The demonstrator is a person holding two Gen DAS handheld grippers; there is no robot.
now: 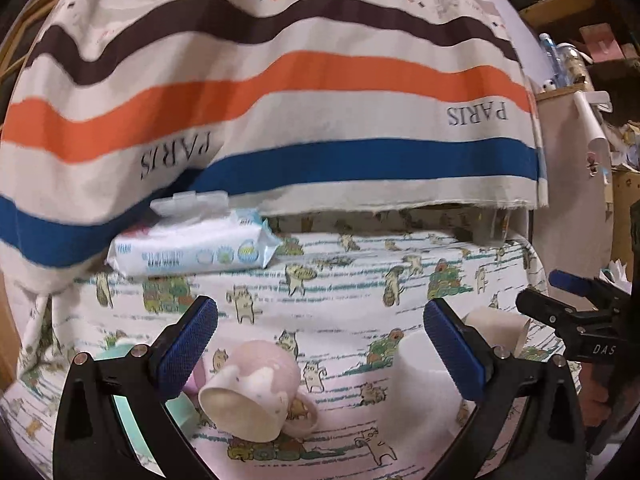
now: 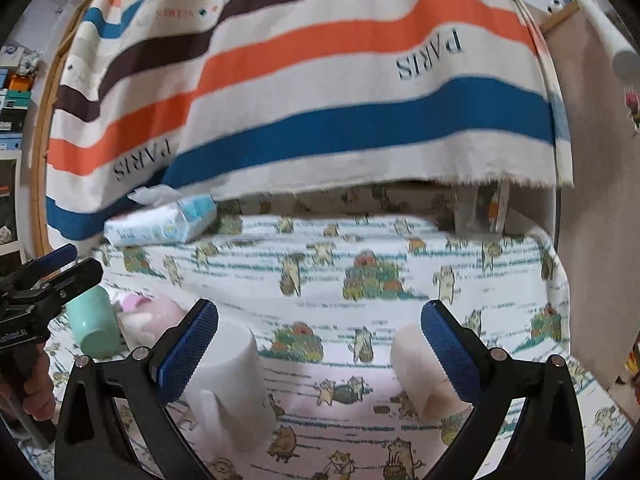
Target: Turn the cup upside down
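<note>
A pink mug (image 1: 256, 390) with a cream inside lies on its side on the cat-print cloth, mouth toward the camera, between the open fingers of my left gripper (image 1: 320, 348). A mint green cup (image 1: 132, 404) sits behind the left finger; it also shows in the right wrist view (image 2: 94, 326), lying tilted beside the pink mug (image 2: 150, 320). A white cup (image 2: 230, 384) stands mouth down by the left finger of my right gripper (image 2: 320, 348), which is open and empty. Another white cup (image 2: 420, 372) lies on its side by its right finger.
A pack of wet wipes (image 1: 192, 246) lies at the back left of the table. A striped "PARIS" cloth (image 1: 280, 100) hangs behind the table. Shelves with clutter (image 1: 572, 60) stand at the right. The cat-print tablecloth (image 2: 360, 280) covers the surface.
</note>
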